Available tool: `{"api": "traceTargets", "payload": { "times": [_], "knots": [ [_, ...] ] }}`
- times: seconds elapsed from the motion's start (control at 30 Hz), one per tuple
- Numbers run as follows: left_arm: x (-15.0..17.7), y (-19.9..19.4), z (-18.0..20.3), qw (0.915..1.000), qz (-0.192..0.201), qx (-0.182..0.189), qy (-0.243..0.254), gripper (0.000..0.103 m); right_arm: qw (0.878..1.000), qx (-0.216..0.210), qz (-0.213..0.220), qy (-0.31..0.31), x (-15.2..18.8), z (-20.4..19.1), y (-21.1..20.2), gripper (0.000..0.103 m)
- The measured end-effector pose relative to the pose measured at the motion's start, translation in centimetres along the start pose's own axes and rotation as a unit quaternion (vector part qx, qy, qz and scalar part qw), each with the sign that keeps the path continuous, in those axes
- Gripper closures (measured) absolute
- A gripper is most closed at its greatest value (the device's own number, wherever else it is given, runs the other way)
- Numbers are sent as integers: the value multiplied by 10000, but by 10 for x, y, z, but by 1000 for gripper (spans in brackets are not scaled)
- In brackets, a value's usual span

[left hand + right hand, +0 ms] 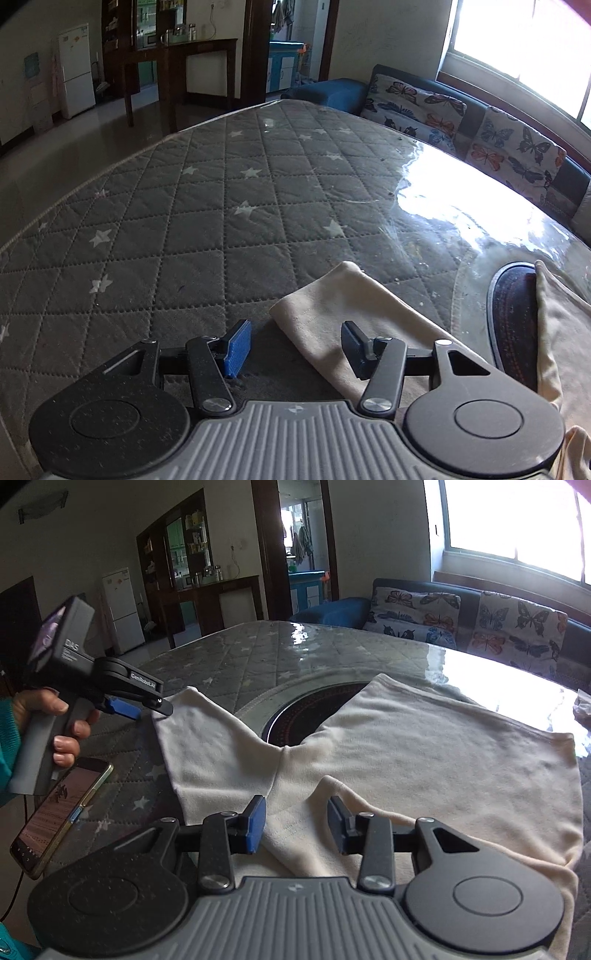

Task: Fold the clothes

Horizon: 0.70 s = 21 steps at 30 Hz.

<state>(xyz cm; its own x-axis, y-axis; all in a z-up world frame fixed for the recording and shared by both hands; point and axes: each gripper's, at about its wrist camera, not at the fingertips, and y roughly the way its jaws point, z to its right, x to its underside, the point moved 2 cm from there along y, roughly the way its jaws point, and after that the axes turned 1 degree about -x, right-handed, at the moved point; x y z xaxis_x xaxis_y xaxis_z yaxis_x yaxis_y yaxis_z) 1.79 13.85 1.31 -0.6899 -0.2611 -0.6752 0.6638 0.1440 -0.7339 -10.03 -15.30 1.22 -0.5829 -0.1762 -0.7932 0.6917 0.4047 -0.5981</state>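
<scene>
A cream long-sleeved garment (pixel 424 760) lies spread on the quilted grey table (pixel 184 221). Its left sleeve (pixel 343 306) runs out flat toward the table's middle. My left gripper (pixel 295 347) stands open over the sleeve's end, with the sleeve's edge lying between the two blue pads and neither pad pressing on it. In the right wrist view the left gripper (pixel 155 709) is in a person's hand (pixel 66 738), tips at the cuff. My right gripper (pixel 298 825) is open low over the garment near the armpit. A raised fold sits by its right pad (pixel 341 827).
A round dark inset (pixel 306 712) in the table is partly covered by the garment. A lit phone (pixel 59 812) lies at the table's near left edge. A sofa with butterfly cushions (pixel 417 99) stands behind the table, under a bright window. Clear plastic covers the tabletop.
</scene>
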Motion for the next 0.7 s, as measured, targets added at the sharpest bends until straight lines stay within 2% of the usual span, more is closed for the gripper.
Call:
{"api": "traceTargets", "payload": {
  "times": [0.07, 0.1, 0.13, 0.23, 0.5, 0.7],
  "knots": [
    [-2, 2, 0, 10000, 10, -19, -1, 52, 10000, 20, 31, -19, 0, -1, -3, 66],
    [-2, 3, 0, 10000, 25, -6, 5, 60, 10000, 27, 49, -27, 0, -2, -5, 65],
    [-3, 4, 1, 10000, 40, 20, 16, 73, 10000, 26, 66, -29, 0, -2, -7, 65],
    [-3, 4, 0, 9999, 48, 112, 30, 92, 9999, 35, 125, -38, 0, -3, -13, 65],
    [-6, -38, 18, 9960, 395, 806, -25, 95, 9992, 218, 338, 77, 1, 7, -42, 65],
    [1, -95, 66, 9814, 665, 1770, 328, 95, 9969, 518, 479, 363, 5, 29, -64, 65]
  ]
}}
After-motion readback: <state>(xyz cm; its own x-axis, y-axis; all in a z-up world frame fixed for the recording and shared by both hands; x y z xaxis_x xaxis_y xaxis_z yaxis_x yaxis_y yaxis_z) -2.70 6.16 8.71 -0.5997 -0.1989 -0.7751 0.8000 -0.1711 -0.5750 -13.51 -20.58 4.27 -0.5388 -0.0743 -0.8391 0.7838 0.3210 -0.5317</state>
